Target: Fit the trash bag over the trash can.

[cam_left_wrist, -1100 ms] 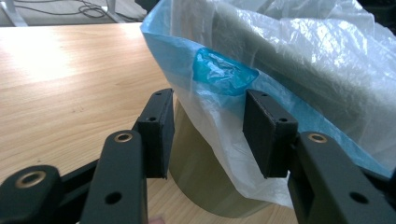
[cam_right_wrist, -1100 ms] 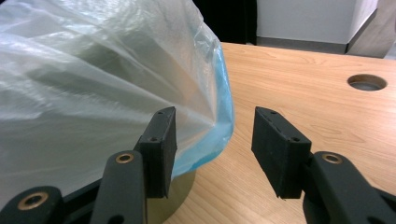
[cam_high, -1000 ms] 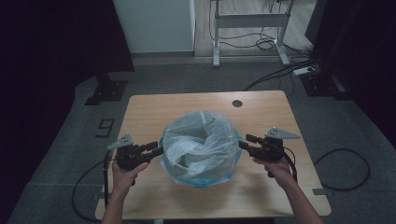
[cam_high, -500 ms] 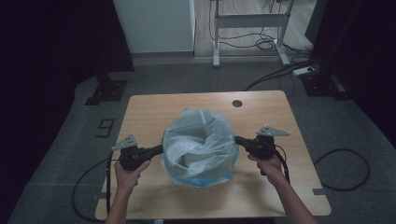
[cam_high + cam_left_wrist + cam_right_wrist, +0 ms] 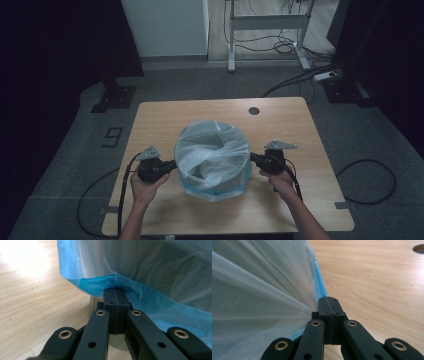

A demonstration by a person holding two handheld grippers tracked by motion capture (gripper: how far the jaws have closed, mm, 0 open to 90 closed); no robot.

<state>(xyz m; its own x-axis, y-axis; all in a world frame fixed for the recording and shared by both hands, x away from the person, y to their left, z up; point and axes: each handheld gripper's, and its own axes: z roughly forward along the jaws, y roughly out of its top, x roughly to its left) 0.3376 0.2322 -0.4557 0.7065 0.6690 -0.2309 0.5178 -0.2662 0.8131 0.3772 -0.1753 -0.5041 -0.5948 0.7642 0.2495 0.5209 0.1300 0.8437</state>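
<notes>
A round bin lined with a pale blue plastic bag (image 5: pixel 212 155) stands in the middle of the wooden table (image 5: pixel 280 125). The bag's film is turned down over the bin's outside. My left gripper (image 5: pixel 174 164) is at the bin's left side. In the left gripper view it (image 5: pixel 115 291) is shut, its tips pinching the bag's blue hem (image 5: pixel 100 282). My right gripper (image 5: pixel 251 157) is at the bin's right side. In the right gripper view it (image 5: pixel 328 300) is shut on the film (image 5: pixel 262 290), whose creases run into its tips.
A round cable hole (image 5: pixel 254 110) sits near the table's far edge, also seen as a dark hole (image 5: pixel 419 247) in the right gripper view. A white cabinet (image 5: pixel 165 25), desk legs and cables stand on the floor behind. A "9" mark (image 5: pixel 114 135) is on the floor at left.
Both hands have moved in towards the bin and sunk a little. The grippers now meet the bag at its two sides.
</notes>
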